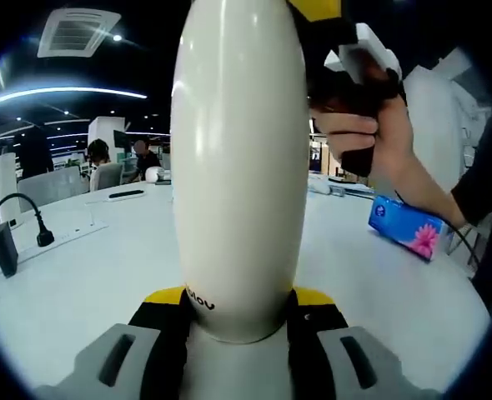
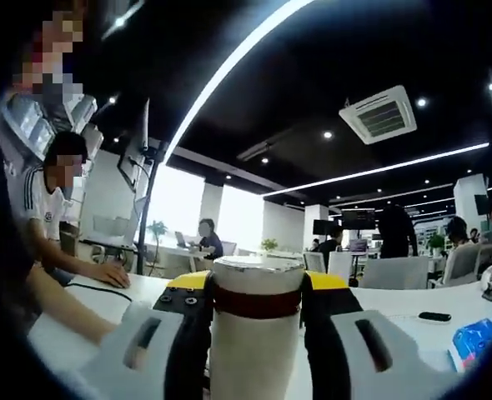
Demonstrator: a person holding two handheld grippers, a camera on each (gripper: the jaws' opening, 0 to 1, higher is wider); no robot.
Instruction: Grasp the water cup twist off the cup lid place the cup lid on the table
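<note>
White worktop [image 1: 87, 275], broad, spanning both views. Cream water cup [image 1: 238, 167] upright over the worktop, body clamped between the yellow-tipped jaws of the left claw [image 1: 239, 304] in the left gripper view; dark lettering near the cup base. In the right gripper view, cup lid [image 2: 257, 265] at the top of the same cup, with a dark red band just below it; right claw [image 2: 256, 292] closed on the lid end, jaws pressed against both sides. Right claw body visible in the left gripper view at upper right, gripped by a hand [image 1: 371, 137] beside the cup top. Blue tissue pack [image 1: 406, 227] with a pink flower print lying on the worktop, right of the cup and well apart from it. Black power plug [image 1: 42, 235] with cable resting on a white power strip [image 1: 67, 237] at the left. Dark flat object [image 1: 126, 194] lying farther back on the worktop. Seated people in the background of both views.
</note>
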